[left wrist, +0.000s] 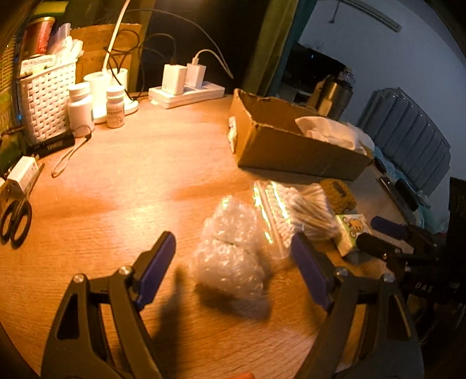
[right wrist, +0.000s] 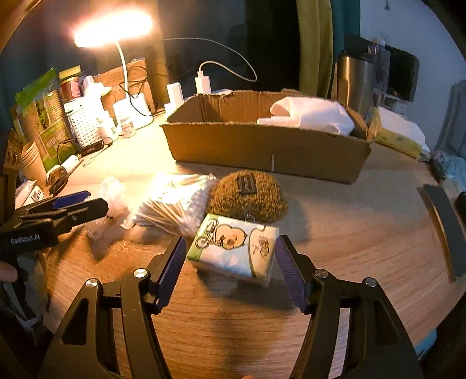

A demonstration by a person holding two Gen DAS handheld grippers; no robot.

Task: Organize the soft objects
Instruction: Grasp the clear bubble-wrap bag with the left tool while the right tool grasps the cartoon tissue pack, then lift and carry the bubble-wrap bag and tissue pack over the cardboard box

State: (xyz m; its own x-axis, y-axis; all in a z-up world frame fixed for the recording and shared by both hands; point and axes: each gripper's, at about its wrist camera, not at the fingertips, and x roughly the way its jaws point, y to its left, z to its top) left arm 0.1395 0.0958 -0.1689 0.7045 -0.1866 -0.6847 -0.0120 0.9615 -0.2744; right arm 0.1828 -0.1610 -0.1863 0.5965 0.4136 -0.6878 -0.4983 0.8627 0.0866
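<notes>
Left wrist view alone showed scissors [left wrist: 16,220] at the tabletop [left wrist: 116,180] edge; only the right wrist view showed the lit lamp head [right wrist: 112,27]. Left gripper [left wrist: 233,262] stood wide open, empty, with the bubble wrap bundle [left wrist: 230,250] between its fingers, untouched. Right gripper [right wrist: 228,272] was wide open around the tissue pack [right wrist: 236,250], apparently not touching. Cotton swab bag [right wrist: 174,204] and brown fuzzy object [right wrist: 250,198] lay just beyond. The cardboard box [right wrist: 262,148] held white cloth [right wrist: 314,115].
</notes>
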